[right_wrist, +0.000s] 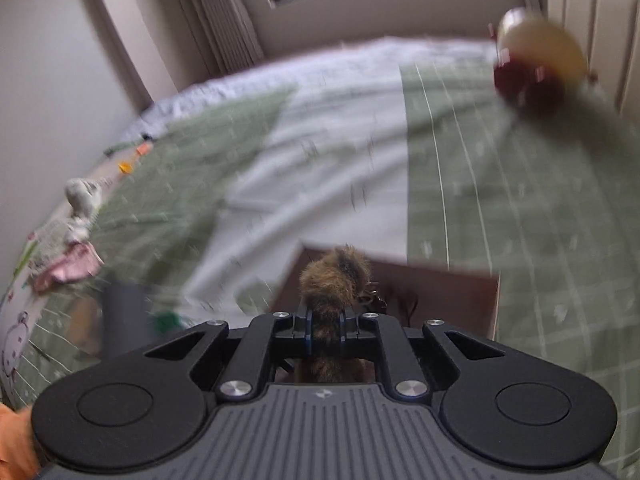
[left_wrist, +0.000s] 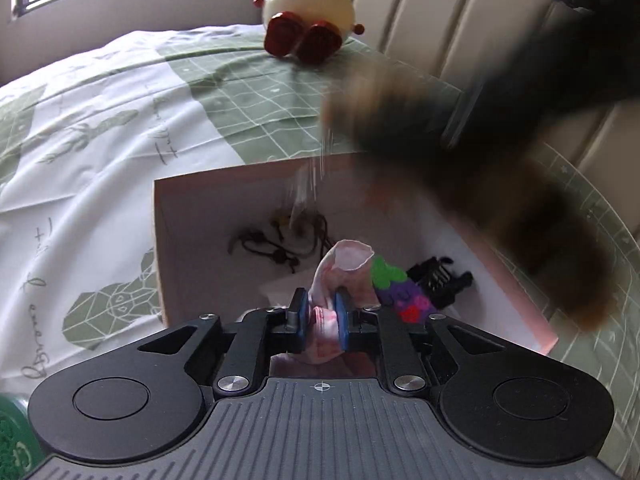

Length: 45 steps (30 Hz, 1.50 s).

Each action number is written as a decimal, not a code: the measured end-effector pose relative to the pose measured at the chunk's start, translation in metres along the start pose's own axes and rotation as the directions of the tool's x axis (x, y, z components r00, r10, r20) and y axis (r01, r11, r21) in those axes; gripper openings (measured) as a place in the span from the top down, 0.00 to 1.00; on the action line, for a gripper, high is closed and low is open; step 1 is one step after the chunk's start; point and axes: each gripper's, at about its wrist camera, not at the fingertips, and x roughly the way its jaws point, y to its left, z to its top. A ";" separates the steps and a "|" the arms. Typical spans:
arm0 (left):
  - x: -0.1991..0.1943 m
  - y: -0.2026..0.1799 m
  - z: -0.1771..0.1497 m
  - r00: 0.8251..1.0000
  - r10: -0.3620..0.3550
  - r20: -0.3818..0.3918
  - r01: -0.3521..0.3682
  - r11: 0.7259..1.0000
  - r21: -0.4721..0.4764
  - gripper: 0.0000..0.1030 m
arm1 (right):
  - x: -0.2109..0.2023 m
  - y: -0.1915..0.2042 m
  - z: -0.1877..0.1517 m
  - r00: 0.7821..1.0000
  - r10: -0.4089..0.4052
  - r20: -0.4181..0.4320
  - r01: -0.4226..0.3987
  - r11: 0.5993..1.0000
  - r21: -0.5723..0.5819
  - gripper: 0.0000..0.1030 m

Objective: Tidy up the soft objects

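Your left gripper [left_wrist: 320, 312] pinches a pink sock [left_wrist: 344, 268] over the box [left_wrist: 160, 248]; your right gripper [right_wrist: 325, 330] pinches a furry tail [right_wrist: 336, 276]. Lower centre of the frame, both crowd one opening, so a rushed release could tangle them or drop one on the bed [left_wrist: 100, 152].

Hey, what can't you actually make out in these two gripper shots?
- Left view: brown furry toy smeared by motion; it hides the box's far right corner.
- Left view: sock's lower end hidden behind the left gripper.
- Right view: bedspread and round plush motion-blurred.
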 end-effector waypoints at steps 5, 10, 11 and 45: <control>-0.027 0.005 -0.014 0.999 -0.005 0.050 0.004 1.000 0.022 0.84 | 0.045 -0.022 -0.020 0.996 -0.010 -0.087 0.015 0.999 0.050 0.89; -0.067 0.018 -0.025 0.989 0.024 0.145 -0.014 0.998 -0.069 0.84 | 0.046 -0.011 -0.019 0.997 -0.034 -0.068 0.035 0.999 0.013 0.88; -0.079 0.020 -0.029 0.986 0.028 0.162 -0.012 0.995 -0.098 0.84 | 0.042 -0.008 -0.019 0.997 -0.039 -0.063 0.039 0.999 0.000 0.85; -0.250 0.154 -0.220 0.923 0.303 0.236 -0.150 0.851 -0.503 0.84 | -0.004 0.161 -0.217 0.995 0.007 0.101 0.021 0.961 -0.276 0.39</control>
